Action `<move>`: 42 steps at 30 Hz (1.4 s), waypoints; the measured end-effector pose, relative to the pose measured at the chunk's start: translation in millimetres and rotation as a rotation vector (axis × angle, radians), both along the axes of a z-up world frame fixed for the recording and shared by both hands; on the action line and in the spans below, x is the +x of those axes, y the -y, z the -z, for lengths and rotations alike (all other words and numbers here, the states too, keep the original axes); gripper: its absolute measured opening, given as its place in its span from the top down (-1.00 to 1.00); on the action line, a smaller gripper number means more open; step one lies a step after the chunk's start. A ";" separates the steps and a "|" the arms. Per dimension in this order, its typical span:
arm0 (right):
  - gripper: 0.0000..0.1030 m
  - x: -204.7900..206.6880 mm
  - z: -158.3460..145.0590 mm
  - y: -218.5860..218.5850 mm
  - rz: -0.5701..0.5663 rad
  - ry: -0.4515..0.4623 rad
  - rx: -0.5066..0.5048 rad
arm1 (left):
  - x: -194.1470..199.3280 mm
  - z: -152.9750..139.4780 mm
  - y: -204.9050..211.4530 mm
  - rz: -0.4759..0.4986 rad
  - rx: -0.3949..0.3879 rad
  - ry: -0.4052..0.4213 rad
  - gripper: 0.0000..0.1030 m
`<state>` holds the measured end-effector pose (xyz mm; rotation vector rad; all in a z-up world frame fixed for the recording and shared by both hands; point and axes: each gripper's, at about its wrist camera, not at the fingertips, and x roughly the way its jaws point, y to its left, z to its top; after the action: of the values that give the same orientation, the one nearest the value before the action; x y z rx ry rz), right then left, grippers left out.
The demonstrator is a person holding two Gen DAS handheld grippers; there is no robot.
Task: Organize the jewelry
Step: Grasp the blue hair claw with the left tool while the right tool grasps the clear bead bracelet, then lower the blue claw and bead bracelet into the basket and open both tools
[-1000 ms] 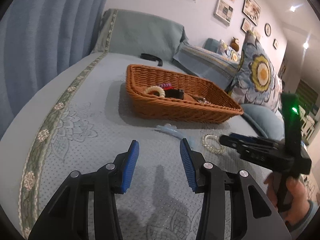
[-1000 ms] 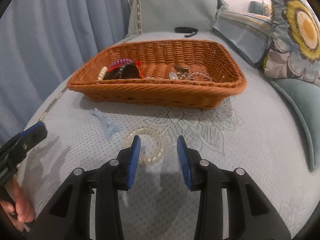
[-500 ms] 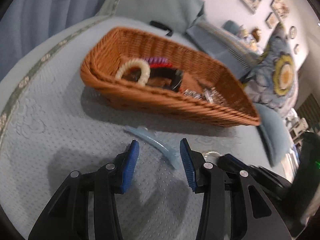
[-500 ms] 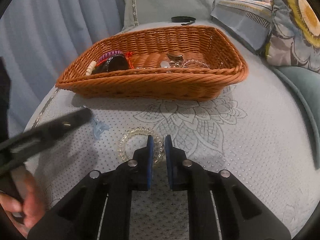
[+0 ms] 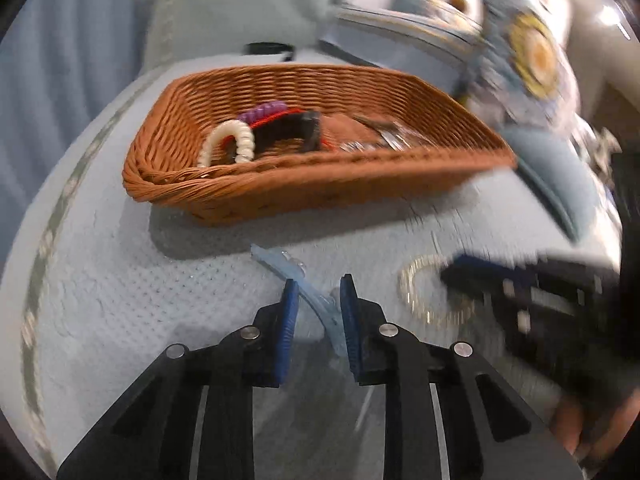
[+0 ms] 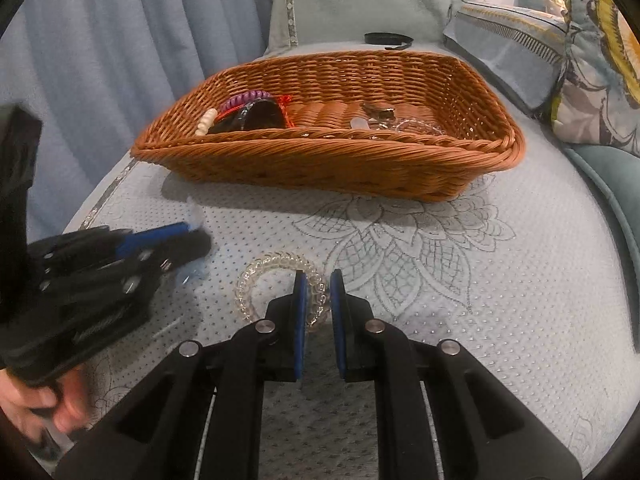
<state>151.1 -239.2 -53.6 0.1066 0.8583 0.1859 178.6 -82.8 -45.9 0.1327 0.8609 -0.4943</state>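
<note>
A pale blue hair clip [image 5: 312,296] lies slantwise on the light blue bed cover, in front of a brown wicker basket [image 5: 320,178]. My left gripper [image 5: 318,286] is closing on the clip, which touches both blue pads. In the right wrist view that gripper [image 6: 192,236] comes in from the left. A clear spiral bracelet [image 6: 256,276] lies beside the clip. My right gripper [image 6: 319,280] is shut on its right-hand side, and it shows blurred at the ring [image 5: 416,280] in the left wrist view.
The basket [image 6: 320,148] holds a white spiral band [image 5: 240,140], a purple band, a black clip and silvery pieces. A black headband [image 6: 386,38] lies behind it. Flowered cushions [image 6: 600,60] stand to the right, a blue curtain to the left. A hand [image 6: 60,404] holds the left gripper.
My left gripper swung in over the hair clip and its jaws narrowed onto it. The right gripper's jaws closed on the edge of the spiral bracelet and stayed in place.
</note>
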 end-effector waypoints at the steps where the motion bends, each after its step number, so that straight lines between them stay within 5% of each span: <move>1: 0.80 -0.3 0.5 0.3 0.000 0.000 0.000 | -2.5 -0.2 -2.8 0.025 0.002 -0.004 0.60; 6: 0.80 -0.5 1.2 0.5 0.001 -0.001 -0.003 | -14.1 -0.1 -15.4 0.103 -0.004 -0.010 0.58; 9: 0.79 -0.5 0.6 -0.8 0.000 0.000 -0.007 | -21.1 4.2 -20.3 0.077 -0.015 -0.003 0.35; 11: 0.73 -0.1 0.6 -1.6 -0.002 -0.004 -0.006 | -20.4 5.3 -18.4 0.051 -0.020 -0.005 -0.02; 15: 0.70 -0.9 0.0 -12.0 -0.003 0.008 -0.067 | -21.9 7.3 -12.2 -0.002 0.041 0.023 -0.03; 18: 0.70 -3.2 -1.2 -16.3 -0.003 0.020 -0.092 | -20.2 6.9 -9.2 -0.031 0.074 0.034 0.33; 20: 0.83 -5.1 -2.5 -14.1 -0.008 0.026 -0.075 | -21.5 6.3 -10.6 -0.038 0.078 0.043 0.79; 34: 0.84 -39.7 -32.3 -2.0 -0.001 0.215 -0.002 | -41.1 -16.9 -31.0 -0.041 -0.083 0.131 0.80; 42: 0.84 -48.4 -78.3 7.5 0.008 0.329 0.035 | -47.4 -64.3 -30.7 -0.036 -0.183 0.247 0.80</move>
<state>102.8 -246.7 24.6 0.1086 0.5272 0.2040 131.2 -52.1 18.4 0.0095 0.5727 -0.5091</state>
